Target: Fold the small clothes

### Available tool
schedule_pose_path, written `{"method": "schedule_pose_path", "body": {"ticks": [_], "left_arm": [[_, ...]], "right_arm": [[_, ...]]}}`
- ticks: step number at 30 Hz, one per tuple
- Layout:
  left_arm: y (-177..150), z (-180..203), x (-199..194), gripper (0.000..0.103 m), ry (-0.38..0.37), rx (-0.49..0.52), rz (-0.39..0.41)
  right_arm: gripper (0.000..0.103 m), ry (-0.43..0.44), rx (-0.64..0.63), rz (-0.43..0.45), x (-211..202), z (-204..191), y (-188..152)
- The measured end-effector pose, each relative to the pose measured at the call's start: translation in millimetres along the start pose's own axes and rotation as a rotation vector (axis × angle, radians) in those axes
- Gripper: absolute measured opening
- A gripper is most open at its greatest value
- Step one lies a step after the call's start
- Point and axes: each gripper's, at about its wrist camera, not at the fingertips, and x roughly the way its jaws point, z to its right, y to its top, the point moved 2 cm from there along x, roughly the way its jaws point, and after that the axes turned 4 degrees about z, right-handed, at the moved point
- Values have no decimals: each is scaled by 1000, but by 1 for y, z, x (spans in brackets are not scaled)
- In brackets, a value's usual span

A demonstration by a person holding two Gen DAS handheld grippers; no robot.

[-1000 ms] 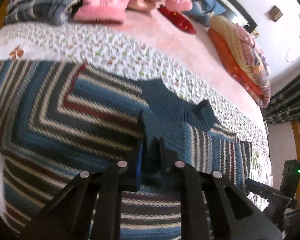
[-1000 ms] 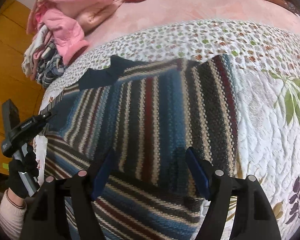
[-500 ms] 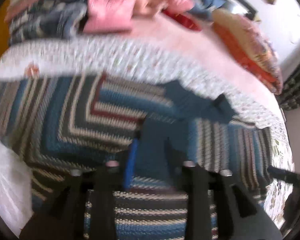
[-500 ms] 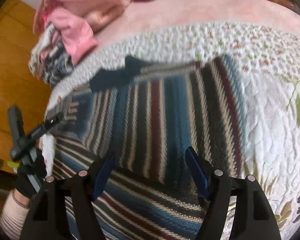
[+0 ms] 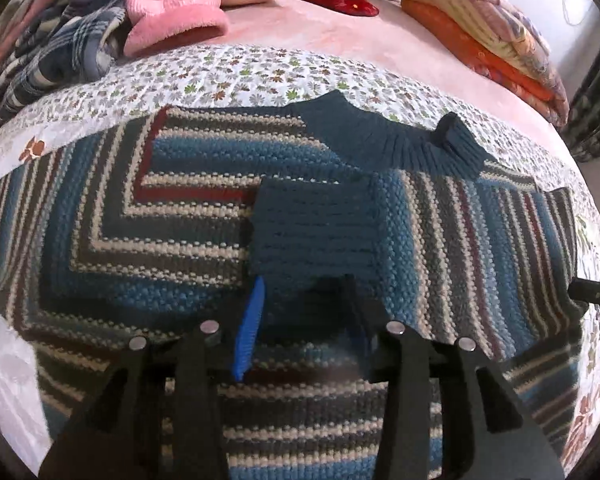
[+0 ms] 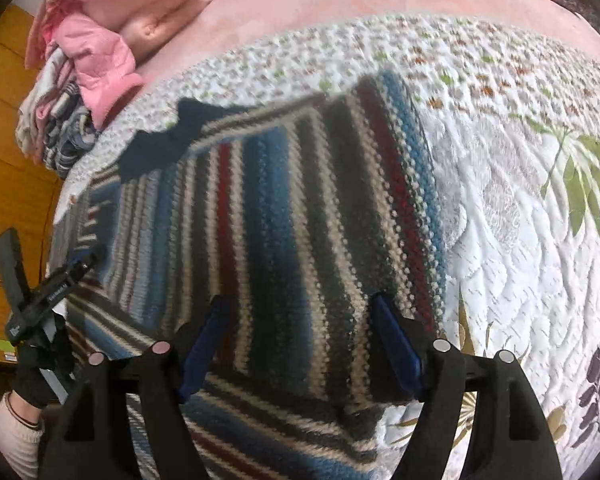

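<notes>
Left wrist view first. A striped knit sweater (image 5: pixel 180 216) is laid out flat on a floral quilt (image 5: pixel 236 76) that's spread over the bed. The dark teal collar (image 5: pixel 384 140) is seen at the far edge, and a teal ribbed cuff (image 5: pixel 316 232) is folded in over the middle of the body. The left gripper (image 5: pixel 304 312) is held low over that cuff with its blue-padded fingers (image 5: pixel 252 320) spread apart, nothing pinched between them; the right-hand pad is lost in shadow, so whether it's touching the knit can't really be told. Further back, a pile of pink and plaid clothes (image 5: pixel 112 20) is heaped at the left, and folded orange and yellow bedding (image 5: pixel 480 28) is stacked at the right on the pink sheet.

Right wrist view. The same sweater (image 6: pixel 284 208) is seen from its other side, stripes running away from the camera, with the collar (image 6: pixel 172 136) up at the far left. The right gripper (image 6: pixel 300 344) is parked over the near edge of the sweater, close to its right side, jaws wide apart and empty. The picture's a bit blurred here. The quilt (image 6: pixel 520 200) is bare to the right, with green leaves printed on it. The other gripper (image 6: pixel 48 292) is caught at the far left, held by a dark-gloved hand (image 6: pixel 40 368).
</notes>
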Motion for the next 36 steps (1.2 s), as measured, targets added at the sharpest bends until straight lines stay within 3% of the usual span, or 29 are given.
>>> {"method": "schedule_pose_path", "body": {"ticks": [3,5,11,14,18,24,29,36], "left_arm": [[12,-17,-29,42,-21,-26,17],[21,-34,-49,53,-13,-33,37],[30,-138,-110,68,114,-95,72],[18,-207,-126,72,156,-211,80],[-3,-301,-121,72,222,-431,40],[-28,-394,-106,72,190,-748,20],[-44,-435,-96,72,167,-857,10],[-35,-461,-80,74,88,-923,81]], "right_arm": [[77,72,45,63,-33,-13,12],[77,90,47,102,-53,-23,18],[79,90,38,150,-85,-68,19],[80,102,46,119,-72,-90,11],[80,94,41,60,-43,-114,-8],[80,37,-29,-1,-8,-137,-26],[80,29,-7,-16,4,-130,-27],[80,-21,-28,-35,15,-119,-31]]}}
